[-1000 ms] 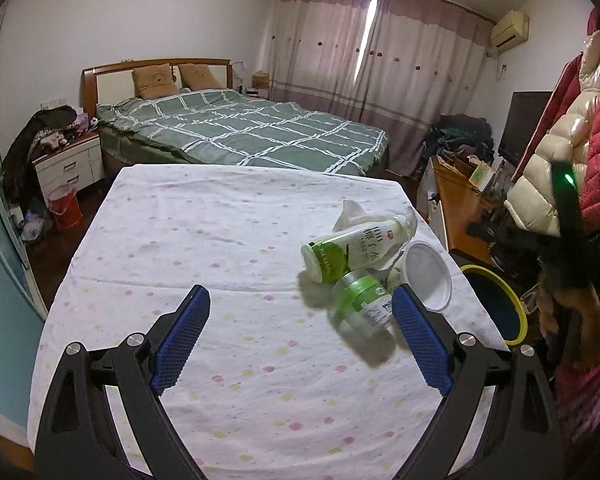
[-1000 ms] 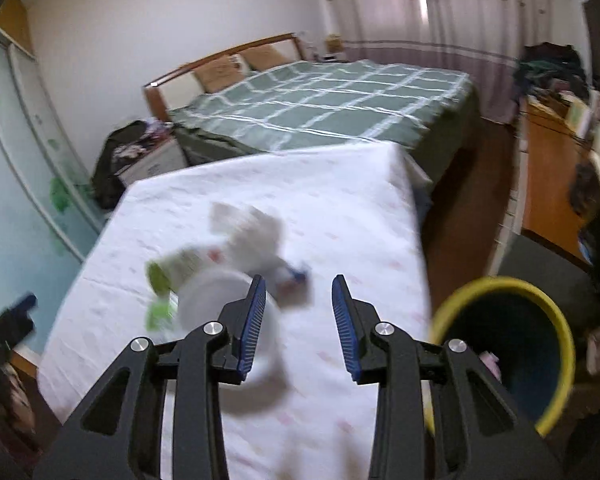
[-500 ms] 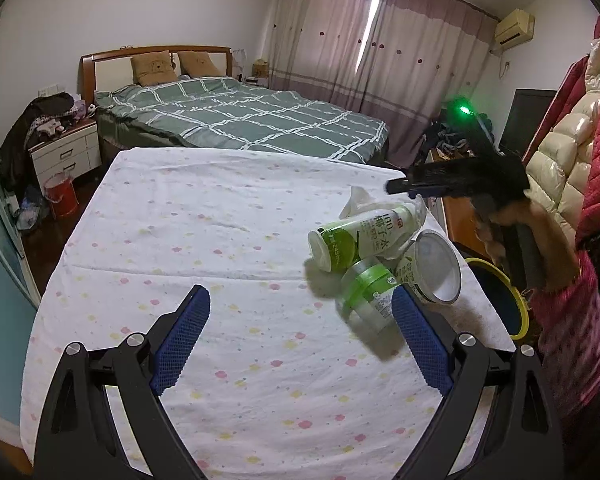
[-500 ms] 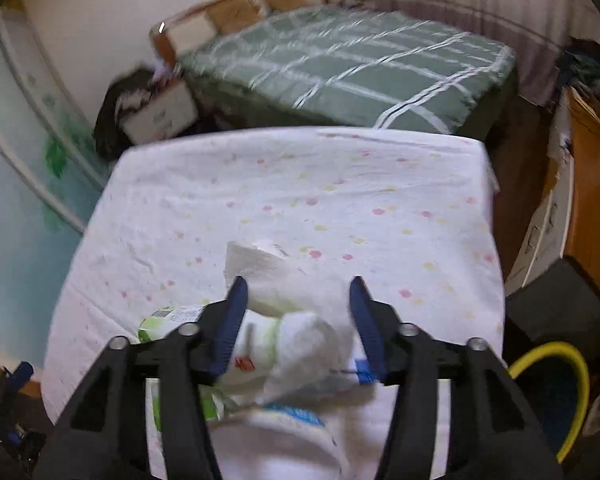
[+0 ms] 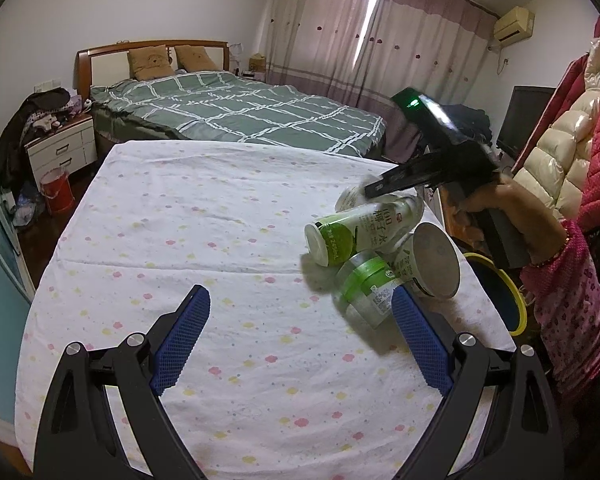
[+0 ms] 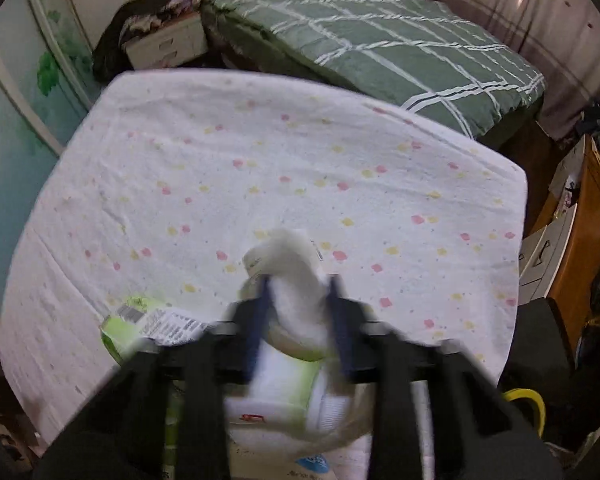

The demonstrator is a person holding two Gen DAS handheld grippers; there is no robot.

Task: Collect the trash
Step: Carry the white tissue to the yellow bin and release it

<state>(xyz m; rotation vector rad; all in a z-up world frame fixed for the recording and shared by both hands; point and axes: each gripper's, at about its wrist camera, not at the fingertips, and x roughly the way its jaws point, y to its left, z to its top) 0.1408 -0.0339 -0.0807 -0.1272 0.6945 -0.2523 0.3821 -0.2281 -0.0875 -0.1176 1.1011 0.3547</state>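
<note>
While the left gripper (image 5: 300,336) hangs wide open and empty above the dotted tablecloth (image 5: 204,216), the right gripper (image 6: 300,312) has its jaws pinched on the crumpled white tissue (image 6: 296,276), seemingly to lift it clear of the pile. Tissue sits between the blue pads, atop the green-labelled bottle (image 5: 360,228). Small jar (image 5: 364,292) and paper cup (image 5: 432,260) lie just beside; yellow-rimmed bin (image 5: 500,300) waits past the table edge

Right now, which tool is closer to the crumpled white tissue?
The right tool. Its blue fingers sit on either side of the crumpled white tissue, closing on it. The left tool hovers open over bare tablecloth, well short of the trash pile.
</note>
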